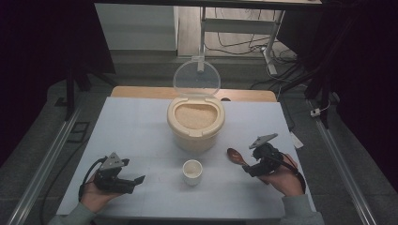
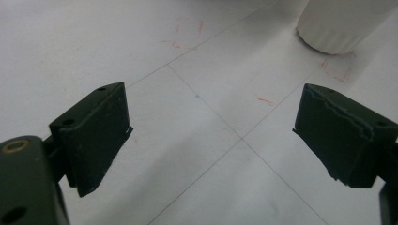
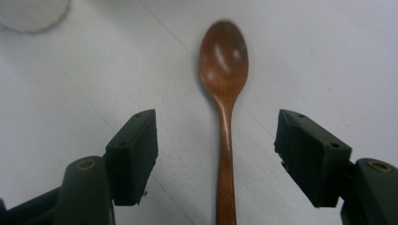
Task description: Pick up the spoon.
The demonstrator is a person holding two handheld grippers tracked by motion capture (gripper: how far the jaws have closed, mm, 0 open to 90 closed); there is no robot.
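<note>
Wooden spoon [image 3: 224,70] was glossy reddish-brown. Cup [image 1: 192,171] white. Rice bin [image 1: 195,133] cream, with a clear lid [image 1: 196,77] and pale beige grain [image 1: 195,115]. Table cover [image 1: 141,126] was pale bluish-white, ruled with thin dark lines and faint red marks [image 2: 335,70]. Both grippers [image 1: 136,182] [image 1: 248,169] black, with grey top plates.

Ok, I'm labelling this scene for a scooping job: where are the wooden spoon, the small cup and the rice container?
wooden spoon [image 3: 224,56], right gripper view, on its bowl.
small cup [image 1: 192,171], high view, on its rim.
rice container [image 1: 193,136], high view, on its front wall.
</note>
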